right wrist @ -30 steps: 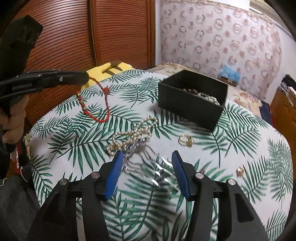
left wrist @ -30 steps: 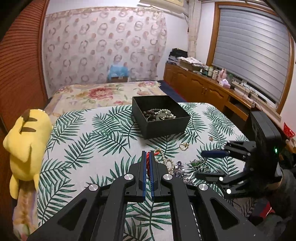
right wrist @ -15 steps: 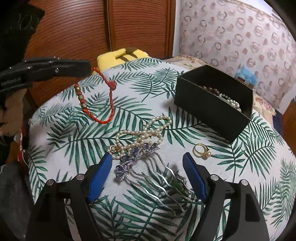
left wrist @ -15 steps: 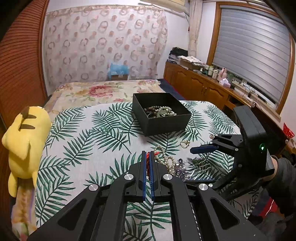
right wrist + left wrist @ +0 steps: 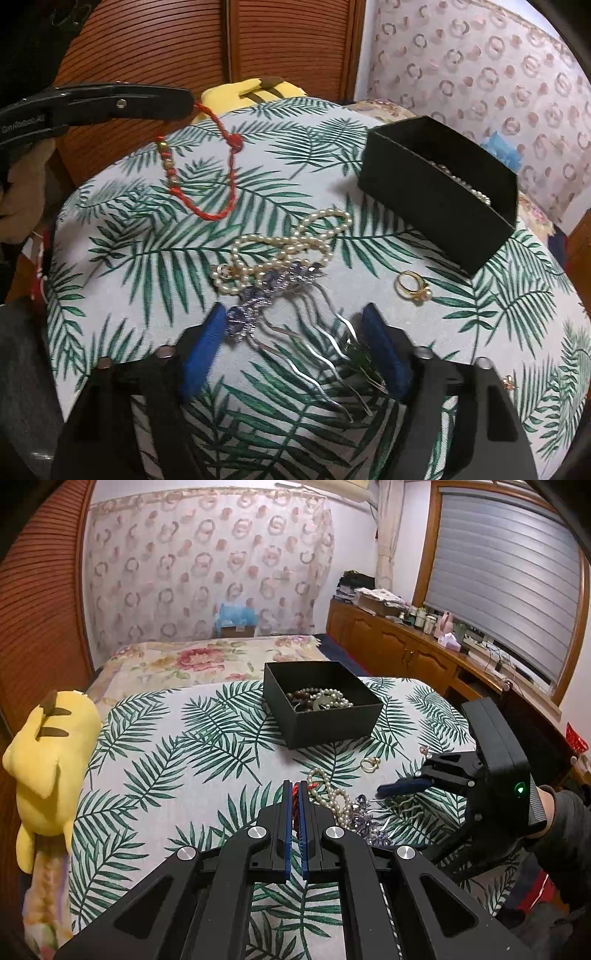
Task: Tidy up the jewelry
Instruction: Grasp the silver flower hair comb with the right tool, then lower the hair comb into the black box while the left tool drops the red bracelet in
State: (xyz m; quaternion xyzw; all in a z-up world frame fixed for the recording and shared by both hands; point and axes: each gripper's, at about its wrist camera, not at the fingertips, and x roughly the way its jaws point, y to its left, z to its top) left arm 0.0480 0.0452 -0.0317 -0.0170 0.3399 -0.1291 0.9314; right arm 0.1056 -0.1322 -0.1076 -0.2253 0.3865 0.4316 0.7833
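While the desk (image 5: 122, 236) (palm-leaf cloth) carries all: black box (image 5: 436, 206) holding beads; left tool (image 5: 294, 794) pinching the red cord bracelet (image 5: 207, 177), which dangles; right tool (image 5: 293, 334), just closing, spread astride the purple hair comb (image 5: 273, 295); pearl necklace (image 5: 291, 240) beside it; gold ring (image 5: 410, 286) near box.

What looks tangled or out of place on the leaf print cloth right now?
The pearl necklace lies in loose loops, and the purple hair comb overlaps its lower end, so lifting one may drag the other. The gold ring sits loose beside the black box, not inside it.
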